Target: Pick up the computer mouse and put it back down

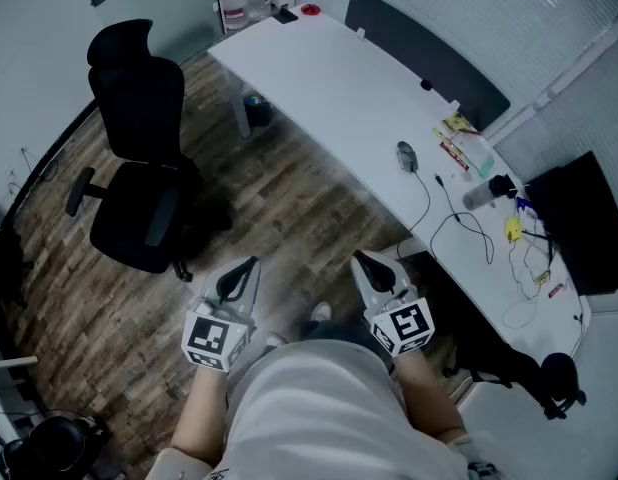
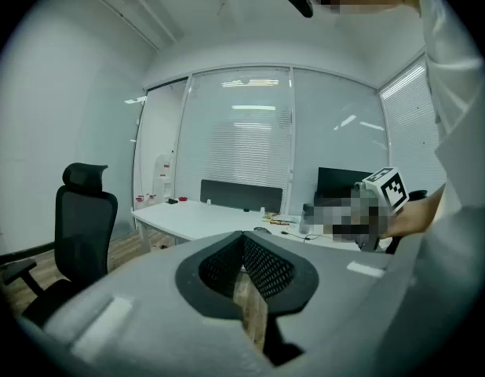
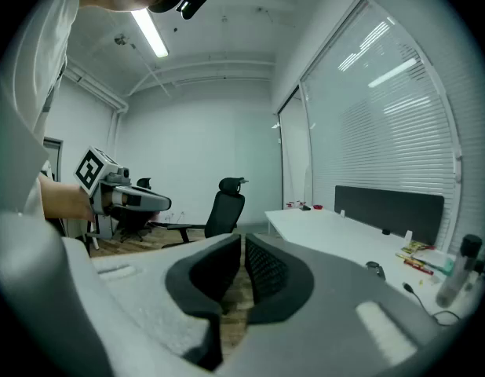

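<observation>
The dark grey computer mouse (image 1: 406, 156) lies on the long white desk (image 1: 329, 78), its cable trailing toward the near end. It shows small in the left gripper view (image 2: 262, 229) and in the right gripper view (image 3: 374, 269). Both grippers hang in front of the person's body above the wooden floor, well short of the desk. My left gripper (image 1: 253, 262) is shut with nothing between its pads (image 2: 242, 239). My right gripper (image 1: 358, 257) is also shut and empty (image 3: 242, 242). Each one appears in the other's view: the right gripper (image 2: 384, 191) and the left gripper (image 3: 125, 199).
A black office chair (image 1: 139, 168) stands on the floor to the left. The desk carries a black divider panel (image 1: 429, 58), a bottle (image 1: 484, 193), loose cables (image 1: 469, 233), pens and packets (image 1: 454, 143), and a dark monitor (image 1: 579, 228) at its near right end.
</observation>
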`<action>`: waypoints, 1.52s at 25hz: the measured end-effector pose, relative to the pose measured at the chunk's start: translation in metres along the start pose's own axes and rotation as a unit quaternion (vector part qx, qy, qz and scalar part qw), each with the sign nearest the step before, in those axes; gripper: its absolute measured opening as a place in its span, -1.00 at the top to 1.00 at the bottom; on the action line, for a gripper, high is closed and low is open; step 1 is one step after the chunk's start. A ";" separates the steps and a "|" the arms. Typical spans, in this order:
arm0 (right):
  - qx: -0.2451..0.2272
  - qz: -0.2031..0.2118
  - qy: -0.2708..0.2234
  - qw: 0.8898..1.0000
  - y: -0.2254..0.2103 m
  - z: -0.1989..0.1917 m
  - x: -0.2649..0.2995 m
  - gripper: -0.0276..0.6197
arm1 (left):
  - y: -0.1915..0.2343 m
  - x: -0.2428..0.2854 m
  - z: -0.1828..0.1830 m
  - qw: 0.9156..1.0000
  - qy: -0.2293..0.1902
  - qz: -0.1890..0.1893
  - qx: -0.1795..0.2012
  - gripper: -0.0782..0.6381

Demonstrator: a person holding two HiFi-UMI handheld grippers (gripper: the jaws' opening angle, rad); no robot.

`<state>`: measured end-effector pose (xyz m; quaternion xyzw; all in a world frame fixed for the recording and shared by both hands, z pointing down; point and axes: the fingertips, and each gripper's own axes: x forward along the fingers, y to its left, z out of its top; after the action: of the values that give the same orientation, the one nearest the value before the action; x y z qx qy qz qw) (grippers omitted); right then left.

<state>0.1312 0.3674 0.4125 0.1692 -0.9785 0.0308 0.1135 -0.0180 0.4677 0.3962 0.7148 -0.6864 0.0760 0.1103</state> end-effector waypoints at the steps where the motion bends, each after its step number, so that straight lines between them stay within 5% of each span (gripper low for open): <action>1: 0.000 -0.002 0.000 1.000 -0.008 -0.001 -0.001 0.85 | -0.004 0.008 0.002 1.000 -0.001 -0.004 -0.005 0.76; 20: 0.051 -0.023 -0.011 0.998 -0.145 -0.025 -0.026 0.85 | -0.074 0.160 0.026 0.997 0.025 -0.071 0.025 0.76; 27: 0.060 -0.049 0.000 0.997 -0.178 -0.030 0.009 0.85 | -0.049 0.213 0.026 0.994 0.032 -0.100 0.022 0.76; 38: 0.066 -0.119 0.020 0.990 -0.228 0.005 0.117 0.85 | 0.046 0.316 0.054 0.982 0.038 -0.185 0.024 0.76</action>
<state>0.0996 0.1146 0.4398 0.2911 -0.9448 0.0852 0.1241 -0.0513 0.1469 0.4285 0.8287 -0.5353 0.0975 0.1314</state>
